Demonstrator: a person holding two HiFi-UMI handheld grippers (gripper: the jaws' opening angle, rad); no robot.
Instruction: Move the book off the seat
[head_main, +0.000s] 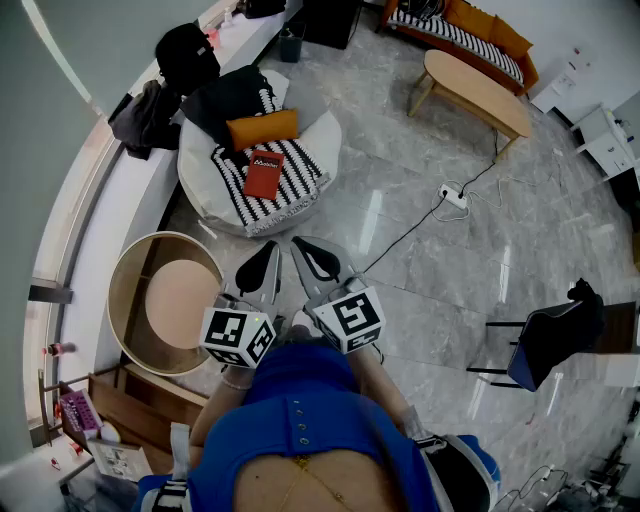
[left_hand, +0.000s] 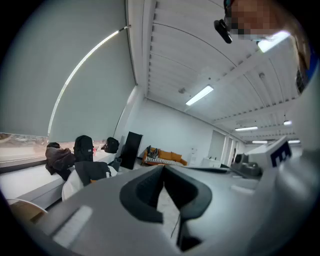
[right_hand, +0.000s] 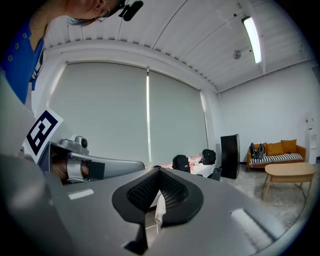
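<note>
L gripper (head_main: 272, 252) & R gripper (head_main: 302, 248) closed, empty; book (head_main: 264, 174) on seat (head_main: 322, 135) (orange cushion (head_main: 262, 129) just beside).

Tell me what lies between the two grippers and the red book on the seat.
Head view: between the left gripper, the right gripper and the book lie only the striped cover and the seat's white rim.

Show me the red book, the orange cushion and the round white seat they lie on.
red book (head_main: 263, 174), head view, middle of its cover
orange cushion (head_main: 262, 129), head view, centre of its top
round white seat (head_main: 325, 140), head view, bare right edge
</note>
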